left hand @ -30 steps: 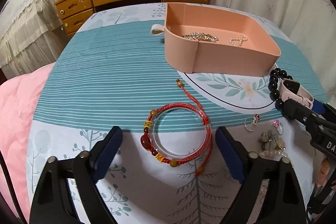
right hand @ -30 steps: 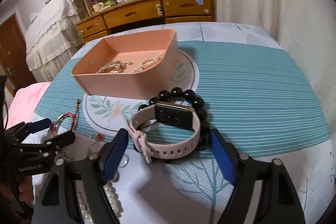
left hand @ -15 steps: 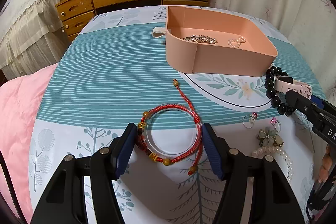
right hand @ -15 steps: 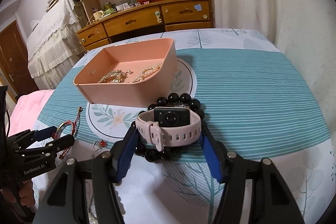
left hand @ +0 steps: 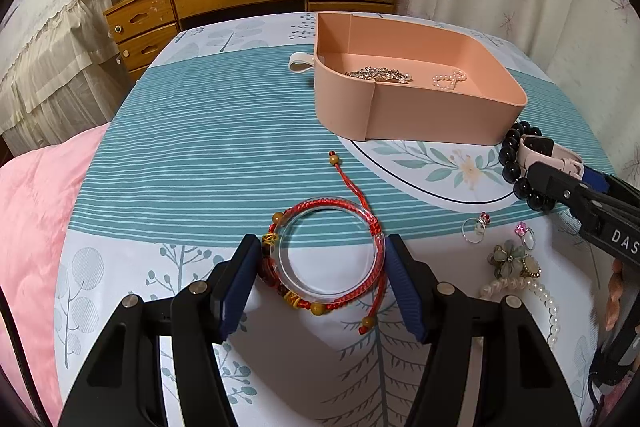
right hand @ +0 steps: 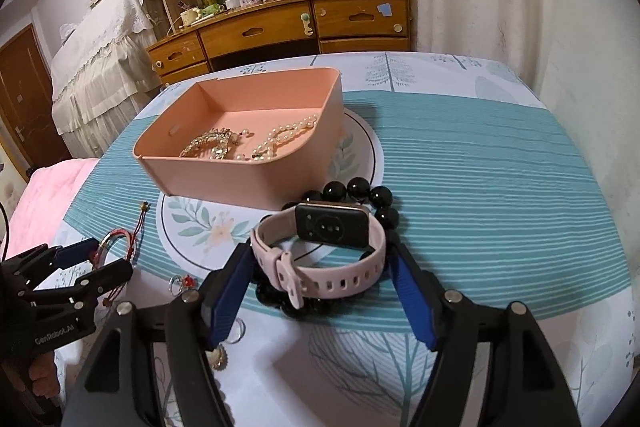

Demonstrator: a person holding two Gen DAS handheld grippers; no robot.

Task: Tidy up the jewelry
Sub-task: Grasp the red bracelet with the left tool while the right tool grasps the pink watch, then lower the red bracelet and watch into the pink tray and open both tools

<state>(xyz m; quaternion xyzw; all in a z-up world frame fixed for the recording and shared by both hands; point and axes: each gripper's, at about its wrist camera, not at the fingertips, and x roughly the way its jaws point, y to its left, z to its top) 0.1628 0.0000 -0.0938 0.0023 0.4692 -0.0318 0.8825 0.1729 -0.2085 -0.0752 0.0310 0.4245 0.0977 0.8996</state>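
**Bangle and watch: two grips closing at once**

Bangle first, on your left: the clear bangle (left hand: 332, 259) wound with a red cord bracelet (left hand: 362, 215) is lying flat on the tablecloth (left hand: 200, 147), and your left gripper (left hand: 320, 267) is pressing its pads against the two opposite sides. The ring looks rigid, light and slick, probably brittle, so you are wanting a gentle squeeze across its widest part; the loose cord tails will be dangling.

The pink storage box (left hand: 420, 115) is sitting ahead, already holding a sparkly chain (right hand: 212, 145) and pearl strand (right hand: 284, 135).

On your right, the pink smartwatch (right hand: 324, 247) is resting on a black bead bracelet (right hand: 360, 191). Your right gripper (right hand: 320, 271) is bracketing the strap, narrowed to its width; firm contact I cannot confirm. The strap is likely bending softly, so you are gripping low, beside the stiffer case.
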